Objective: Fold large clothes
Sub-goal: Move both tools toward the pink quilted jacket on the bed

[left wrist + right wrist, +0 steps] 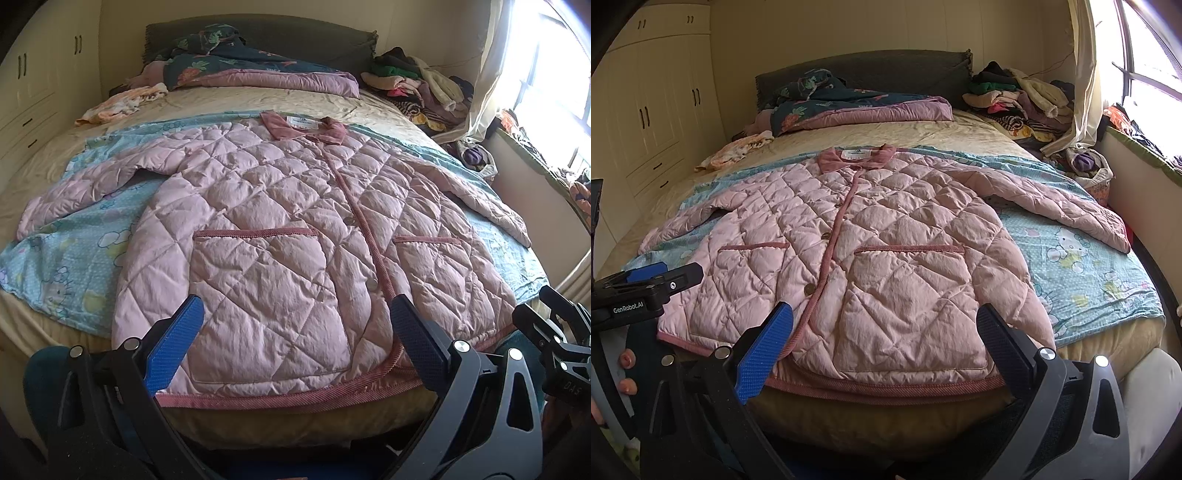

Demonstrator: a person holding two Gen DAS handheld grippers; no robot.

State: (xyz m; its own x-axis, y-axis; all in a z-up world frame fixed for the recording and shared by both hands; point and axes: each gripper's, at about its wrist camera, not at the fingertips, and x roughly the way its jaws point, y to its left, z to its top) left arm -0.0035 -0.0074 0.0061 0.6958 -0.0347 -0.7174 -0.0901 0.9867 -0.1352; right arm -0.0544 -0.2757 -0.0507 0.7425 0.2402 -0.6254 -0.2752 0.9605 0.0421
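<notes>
Pink quilted jacket [280,221] lies spread face up on a light blue cartoon-print sheet [74,243] across the bed [258,99], collar toward the headboard, hem at the near edge, both sleeves stretched out to the sides. Its front is buttoned, with two trimmed patch pockets showing.

From the left wrist view, the left tool [295,332] hovers over the hem with its blue-padded fingers spread wide and nothing between them; they frame the jacket's left pocket. At the lower right of this view part of the right tool's black frame shows.

From the right wrist view, the right tool [884,336] is likewise wide open and empty, low over the hem near the other pocket. This view alone shows the left tool from the side, with fingertips of the person's hand [626,373] gripping it at the left edge.

A folded floral quilt [258,70] sits by the headboard, and a heap of mixed clothes [1019,99] fills the far right corner near the curtain [1078,92]. A small peach garment [118,103] lies at the far left. The right view shows more of the cream wardrobe [665,92].
</notes>
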